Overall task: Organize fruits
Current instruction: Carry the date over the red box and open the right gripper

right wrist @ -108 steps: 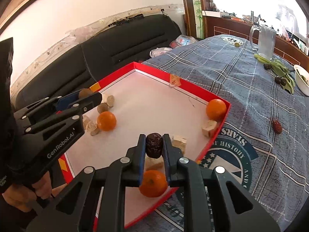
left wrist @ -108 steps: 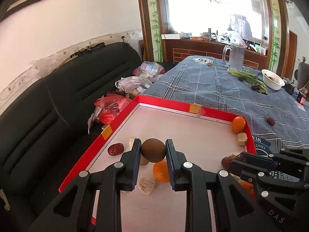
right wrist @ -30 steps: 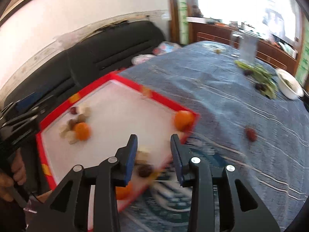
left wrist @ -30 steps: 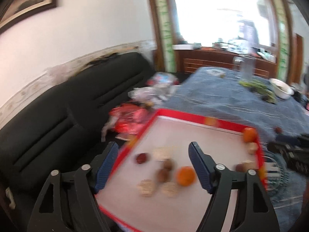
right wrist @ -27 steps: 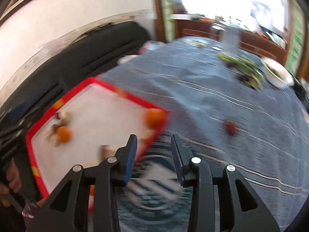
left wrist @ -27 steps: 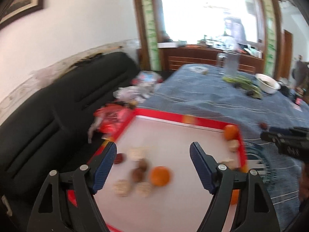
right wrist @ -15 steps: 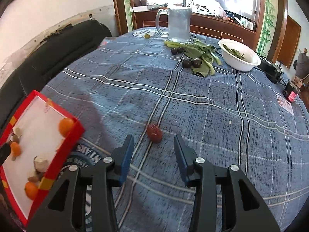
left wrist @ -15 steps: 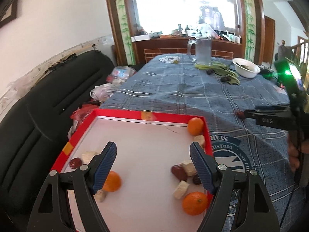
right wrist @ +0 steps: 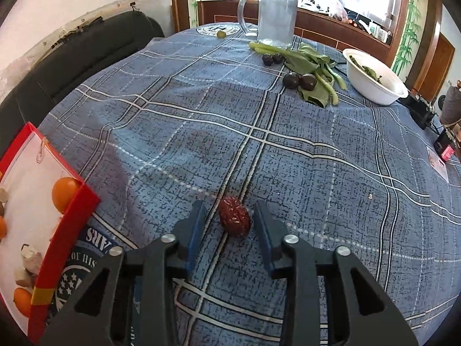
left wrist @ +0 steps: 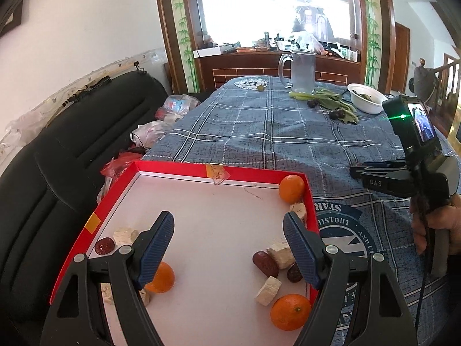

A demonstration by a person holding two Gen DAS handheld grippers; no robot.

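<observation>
A wrinkled red date (right wrist: 234,220) lies on the blue plaid tablecloth between the fingers of my right gripper (right wrist: 229,212). Its jaws are closing; a gap still shows on the date's left side. My left gripper (left wrist: 229,229) hangs open and empty over the red-rimmed white tray (left wrist: 184,170). The tray holds oranges (left wrist: 291,189), (left wrist: 290,312), (left wrist: 160,278), red dates (left wrist: 265,263), (left wrist: 104,245) and white chunks (left wrist: 276,255). In the left wrist view a hand holds the right gripper (left wrist: 357,171) low over the cloth, right of the tray.
The tray's corner (right wrist: 72,230) sits left of the loose date. At the table's far end stand a glass mug (right wrist: 275,14), a white bowl (right wrist: 374,77), leafy greens (right wrist: 311,60) and dark plums (right wrist: 299,80). A black sofa (left wrist: 72,144) with plastic bags runs along the left.
Both grippers let go of the fruits they held over the tray. The right one swung away to the open cloth and dropped around the loose date, jaws narrowing. The left view panned right.
</observation>
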